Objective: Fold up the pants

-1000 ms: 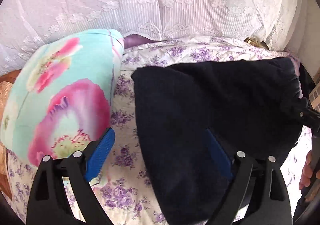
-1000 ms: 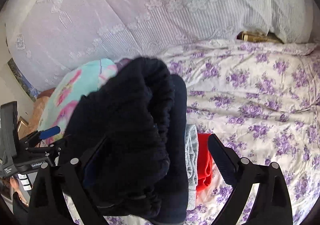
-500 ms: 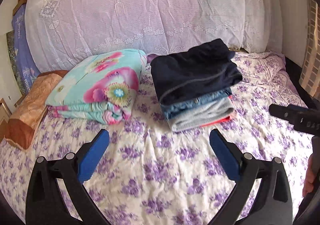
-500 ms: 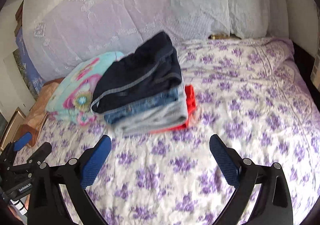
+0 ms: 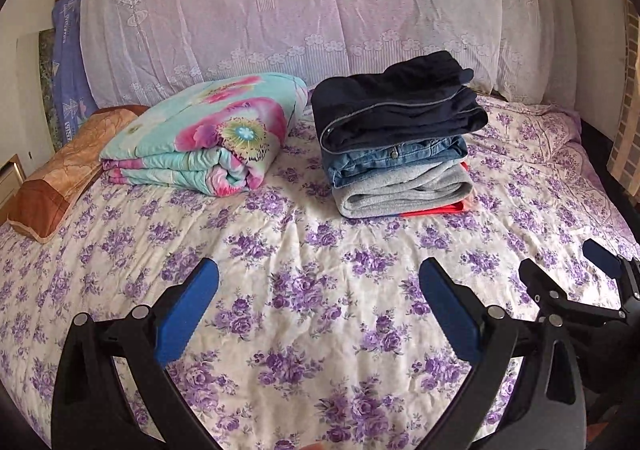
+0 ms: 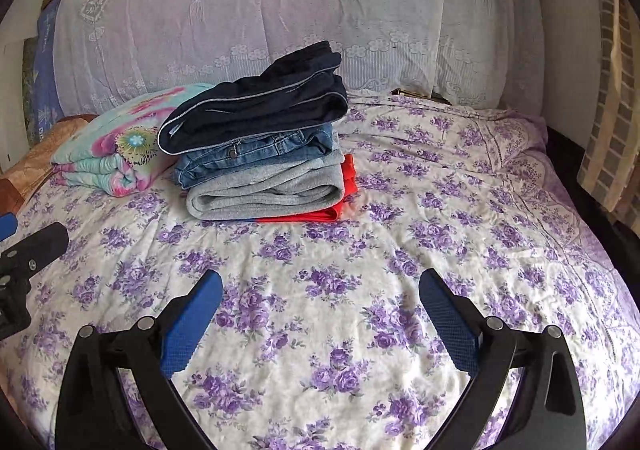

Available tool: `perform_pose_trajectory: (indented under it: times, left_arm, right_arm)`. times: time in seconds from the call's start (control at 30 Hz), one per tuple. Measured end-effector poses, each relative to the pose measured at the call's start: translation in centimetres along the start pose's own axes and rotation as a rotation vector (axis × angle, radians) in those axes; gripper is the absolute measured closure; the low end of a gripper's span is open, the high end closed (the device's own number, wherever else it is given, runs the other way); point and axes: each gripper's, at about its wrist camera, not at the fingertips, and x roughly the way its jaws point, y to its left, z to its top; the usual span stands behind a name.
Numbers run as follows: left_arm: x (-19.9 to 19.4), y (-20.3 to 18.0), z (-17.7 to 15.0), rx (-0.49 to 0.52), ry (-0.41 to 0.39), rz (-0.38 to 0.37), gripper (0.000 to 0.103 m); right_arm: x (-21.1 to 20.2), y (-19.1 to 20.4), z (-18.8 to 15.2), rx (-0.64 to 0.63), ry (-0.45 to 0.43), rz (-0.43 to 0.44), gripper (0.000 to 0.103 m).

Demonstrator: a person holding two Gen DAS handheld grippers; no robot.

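Observation:
Folded dark navy pants (image 5: 396,105) lie on top of a stack of folded clothes: blue jeans (image 5: 396,159), a grey garment (image 5: 404,189) and a red one (image 5: 436,208). The stack also shows in the right wrist view, with the navy pants (image 6: 256,109) on top. My left gripper (image 5: 319,274) is open and empty, well in front of the stack above the bedspread. My right gripper (image 6: 321,284) is open and empty, also back from the stack; it shows at the right edge of the left wrist view (image 5: 568,266).
The bed has a white bedspread with purple flowers (image 5: 280,250). A folded floral quilt (image 5: 208,137) lies left of the stack, with a brown pillow (image 5: 60,173) beyond it. A lace-covered headboard (image 5: 320,1) stands behind. A brick wall (image 6: 616,129) is at the right.
Both grippers have let go of the navy pants and pulled back from the stack toward the near side of the bed. The pants now rest on top of the stack.

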Motion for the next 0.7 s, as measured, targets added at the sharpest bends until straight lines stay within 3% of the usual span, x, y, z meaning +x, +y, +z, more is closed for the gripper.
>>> perform_pose_trajectory:
  times: [0.23,0.5,0.7]
  left_arm:
    - [1.6,0.1,-0.6,-0.015,0.044,0.015,0.005]
    - [1.3,-0.3,-0.7,0.004,0.01,0.03,0.005]
    - [1.5,-0.6,-0.9,0.014,0.027,0.014,0.005]
  right_arm:
    - [0.9,0.2,-0.6,-0.009,0.035,-0.012,0.004]
    - [0.9,-0.8,-0.7,0.045,0.037,-0.014,0.004]
    - [0.9,-1.0,-0.7,0.051,0.04,-0.003,0.004]
